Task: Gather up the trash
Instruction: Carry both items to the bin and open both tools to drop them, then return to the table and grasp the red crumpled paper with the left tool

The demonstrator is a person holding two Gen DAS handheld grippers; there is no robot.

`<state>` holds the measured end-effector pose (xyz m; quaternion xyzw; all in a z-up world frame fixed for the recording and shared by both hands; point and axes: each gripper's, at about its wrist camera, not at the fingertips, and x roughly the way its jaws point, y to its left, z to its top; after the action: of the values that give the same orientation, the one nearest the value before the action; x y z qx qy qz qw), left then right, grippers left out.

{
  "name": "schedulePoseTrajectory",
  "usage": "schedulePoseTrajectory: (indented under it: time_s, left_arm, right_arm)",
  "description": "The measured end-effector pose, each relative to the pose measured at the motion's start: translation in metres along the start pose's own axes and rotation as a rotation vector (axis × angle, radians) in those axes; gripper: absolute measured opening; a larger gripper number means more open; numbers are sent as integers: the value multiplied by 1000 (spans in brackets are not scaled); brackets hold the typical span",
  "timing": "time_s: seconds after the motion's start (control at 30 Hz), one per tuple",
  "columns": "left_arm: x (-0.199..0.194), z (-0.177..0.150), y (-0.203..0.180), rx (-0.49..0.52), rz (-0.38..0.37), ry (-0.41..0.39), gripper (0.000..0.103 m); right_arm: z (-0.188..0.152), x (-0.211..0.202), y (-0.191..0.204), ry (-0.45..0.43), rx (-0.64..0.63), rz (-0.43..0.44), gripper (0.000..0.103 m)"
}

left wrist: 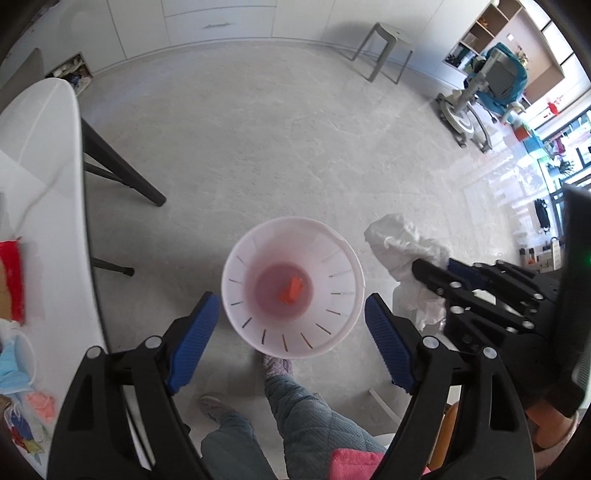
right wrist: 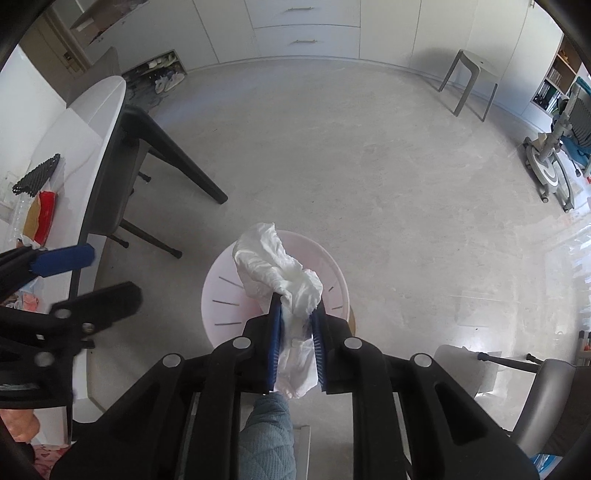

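Tissue [right wrist: 280, 269] clenched in my right gripper [right wrist: 297, 314], bin [left wrist: 291, 291] below.
Crumpled white paper sticks out past my right pads, over the white bin's rim. My left gripper [left wrist: 291, 325] is spread wide and holds nothing, straddling the bin, where an orange scrap [left wrist: 293, 290] lies at the bottom.

A white table [left wrist: 44, 192] on dark legs stands at the left, with a red packet [left wrist: 11, 277] and some bright clutter lying on it. A grey stool [left wrist: 384, 51] sits far off on the pale stone floor [left wrist: 258, 147], close to the white cabinets [right wrist: 306, 29] along the far wall (low down at their left end is an open nook with shoes [right wrist: 168, 79] in it). An exercise machine [left wrist: 476, 99] stands at the far right, near open shelving [left wrist: 491, 33].
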<state>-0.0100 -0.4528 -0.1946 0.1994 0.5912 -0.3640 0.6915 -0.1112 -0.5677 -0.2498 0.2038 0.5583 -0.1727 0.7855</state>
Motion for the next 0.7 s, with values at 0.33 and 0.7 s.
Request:
schedulePoseTrajectory:
  time_s: [0.33, 0.7]
  left_arm:
    - [-71, -10, 36, -60, 91, -105, 84]
    - [-167, -70, 116, -202, 156, -257, 91]
  right_arm:
    - [4, 29, 33, 70, -32, 7, 83]
    - [33, -78, 128, -201, -95, 103, 99]
